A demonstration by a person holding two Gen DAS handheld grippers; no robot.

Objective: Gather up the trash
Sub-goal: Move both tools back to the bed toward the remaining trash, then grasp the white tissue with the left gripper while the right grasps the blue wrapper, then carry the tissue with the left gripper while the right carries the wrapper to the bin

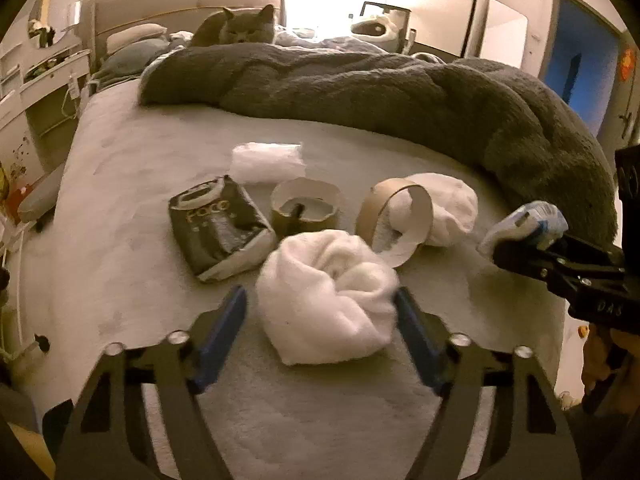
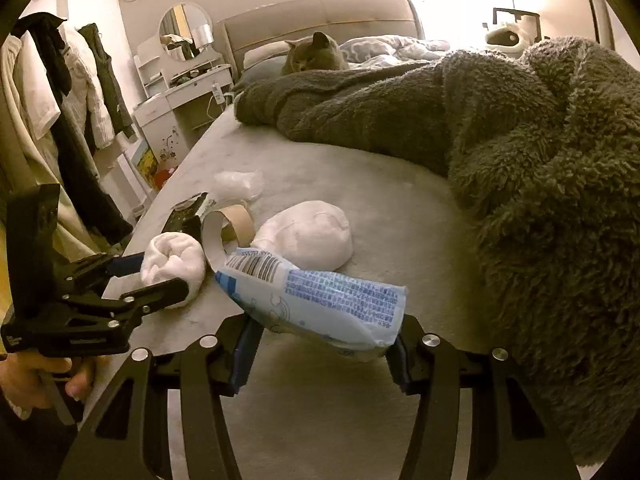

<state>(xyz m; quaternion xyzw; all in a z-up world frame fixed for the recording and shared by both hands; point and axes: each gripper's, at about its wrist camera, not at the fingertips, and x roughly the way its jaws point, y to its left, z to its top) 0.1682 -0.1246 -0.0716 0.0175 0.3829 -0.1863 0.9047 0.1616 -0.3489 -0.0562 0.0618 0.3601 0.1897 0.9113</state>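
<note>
Lower centre of the left wrist view, the left gripper (image 1: 320,308) jaws are straddling a white wad (image 1: 328,296) on the bed (image 1: 132,184), one pad touching. The right gripper (image 2: 320,344) jaws are clamping a blue-and-white wrapper (image 2: 320,292), lower centre.

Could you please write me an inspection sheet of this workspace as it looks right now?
Surface: pale bed sheet, bare at the near edge.
Job's things: white wad, second white wad, two cardboard rings, dark snack bag, clear plastic wrap, blue-printed wrapper.
Clutter: grey fleece blanket heaped along the far side.
Grippers: left tongs straddle the near white wad, one pad touching; right tongs grip the blue-printed wrapper.
Cables: a white cord hangs at the dresser.
Surroundings: grey cat on the bed, mirror, hanging clothes.
</note>
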